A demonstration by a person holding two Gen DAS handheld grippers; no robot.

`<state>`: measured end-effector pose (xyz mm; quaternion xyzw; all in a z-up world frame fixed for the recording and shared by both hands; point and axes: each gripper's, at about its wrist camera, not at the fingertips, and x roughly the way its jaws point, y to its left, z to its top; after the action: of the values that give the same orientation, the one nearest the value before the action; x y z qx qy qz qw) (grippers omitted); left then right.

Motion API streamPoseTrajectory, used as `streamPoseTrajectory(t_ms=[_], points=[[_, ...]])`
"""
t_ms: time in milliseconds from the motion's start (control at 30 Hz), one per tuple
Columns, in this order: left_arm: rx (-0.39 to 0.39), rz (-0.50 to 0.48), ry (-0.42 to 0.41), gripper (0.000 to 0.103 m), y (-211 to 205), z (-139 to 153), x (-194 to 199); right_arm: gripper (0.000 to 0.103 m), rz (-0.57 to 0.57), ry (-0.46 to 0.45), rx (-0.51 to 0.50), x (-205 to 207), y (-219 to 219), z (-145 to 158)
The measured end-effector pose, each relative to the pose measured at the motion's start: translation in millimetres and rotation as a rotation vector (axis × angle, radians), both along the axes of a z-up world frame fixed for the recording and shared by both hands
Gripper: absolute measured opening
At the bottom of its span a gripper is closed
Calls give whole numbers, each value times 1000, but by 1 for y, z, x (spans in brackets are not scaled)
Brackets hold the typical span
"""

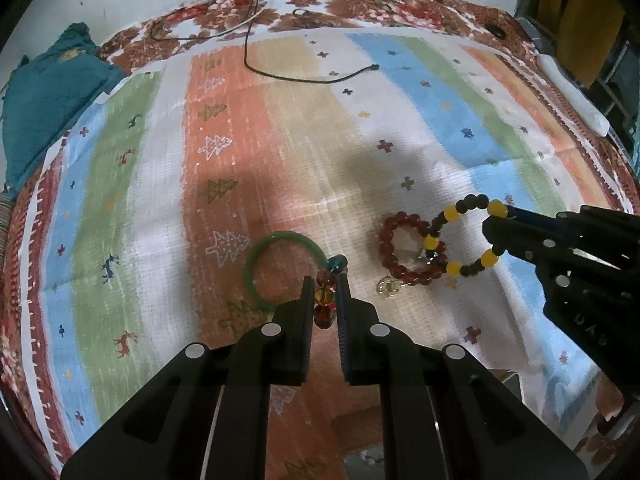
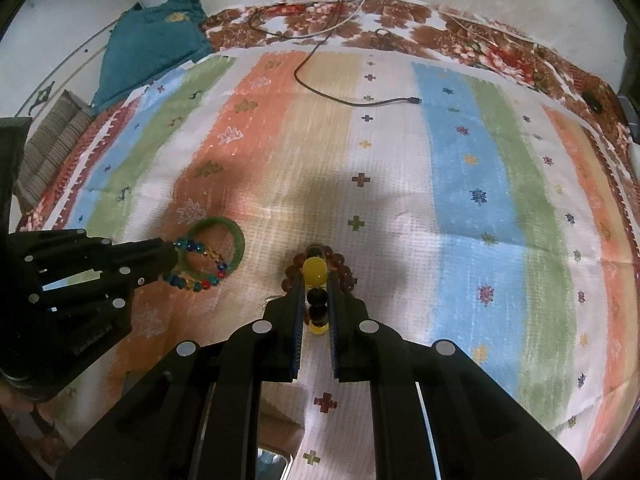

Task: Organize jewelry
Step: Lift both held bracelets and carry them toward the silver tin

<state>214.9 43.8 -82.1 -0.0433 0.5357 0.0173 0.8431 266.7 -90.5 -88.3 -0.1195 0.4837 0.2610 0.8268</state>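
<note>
Both tongs pinch a bracelet apiece: left tongs point(image 1: 325, 294) grip the multicoloured bead bracelet point(image 2: 200, 268) over the green bangle point(image 1: 280, 270), right tongs point(image 2: 316, 300) lift the yellow-and-black bracelet point(image 1: 468, 236) seemingly clear of the red bead bracelet point(image 1: 408, 254), probably for sorting.

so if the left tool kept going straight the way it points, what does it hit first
Probably the green bangle: the left tool, shut on a multicolour bead bracelet, points just past the bangle's right edge. Beyond that only the striped cloth shows. Depth is unclear, so it may meet the cloth first.
</note>
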Motion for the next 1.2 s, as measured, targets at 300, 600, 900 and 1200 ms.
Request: streamPoseTrajectory(t_ms=[300, 600, 900, 1200], points=[[-14, -5, -34, 10, -8, 15, -13, 12, -11, -23, 20, -12, -6, 11], [-23, -10, -73, 10, -15, 30, -25, 12, -16, -54, 36, -22, -12, 22], [-19, -20, -121, 10, -23, 47, -38, 12, -10, -85, 71, -34, -18, 35], [-26, -41, -171, 9, -33, 63, -55, 12, 11, -117, 99, -52, -23, 47]])
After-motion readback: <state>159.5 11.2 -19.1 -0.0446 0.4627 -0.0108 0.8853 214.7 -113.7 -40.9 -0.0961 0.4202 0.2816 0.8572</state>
